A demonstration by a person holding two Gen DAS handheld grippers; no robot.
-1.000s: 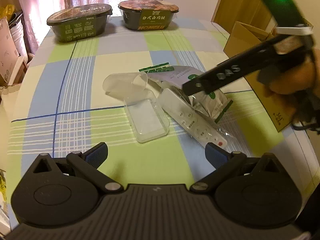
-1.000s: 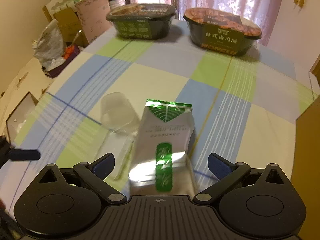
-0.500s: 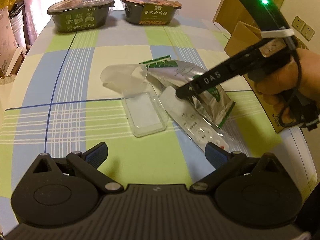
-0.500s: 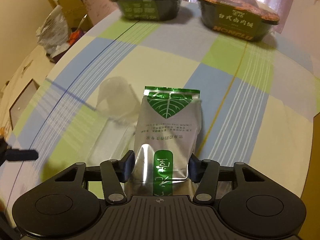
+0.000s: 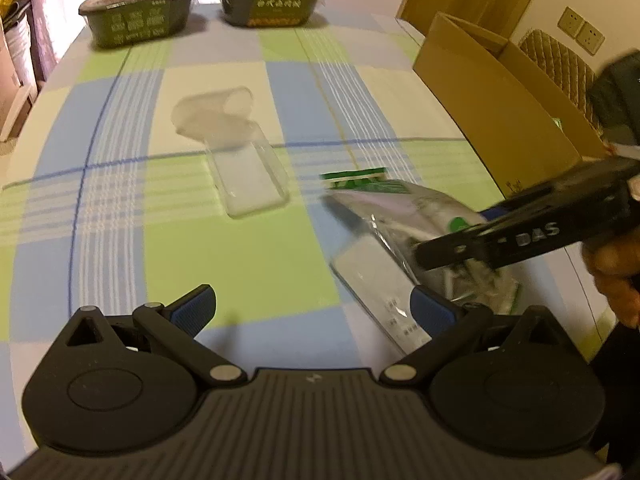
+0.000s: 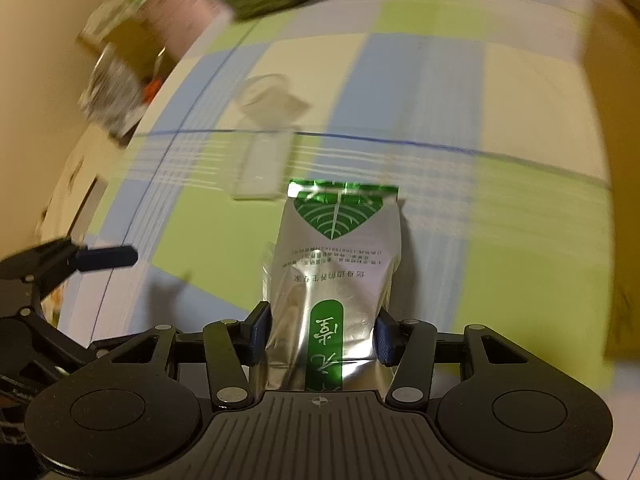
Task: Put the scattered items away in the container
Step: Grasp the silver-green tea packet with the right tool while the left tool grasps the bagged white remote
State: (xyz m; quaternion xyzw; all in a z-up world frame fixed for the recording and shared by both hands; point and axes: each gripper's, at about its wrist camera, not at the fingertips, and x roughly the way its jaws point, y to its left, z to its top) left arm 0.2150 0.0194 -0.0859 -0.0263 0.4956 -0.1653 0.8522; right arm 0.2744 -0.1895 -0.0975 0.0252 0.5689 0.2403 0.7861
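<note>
The silver and green tea bag (image 6: 338,280) is clamped at its lower end between the blue pads of the right gripper (image 6: 320,334), lifted just above the checked tablecloth (image 5: 248,264). Beneath the bag a white remote in a clear wrapper (image 5: 380,284) lies on the cloth. Beyond the bag lie a clear plastic tray (image 5: 250,174) and a clear cup (image 5: 212,114) on its side. The left gripper (image 5: 312,308) hovers with fingers spread wide, holding nothing. Right of the bag stands an open cardboard box (image 5: 492,92). Two dark food bowls (image 5: 140,20) sit at the far edge, before pink curtains.
</note>
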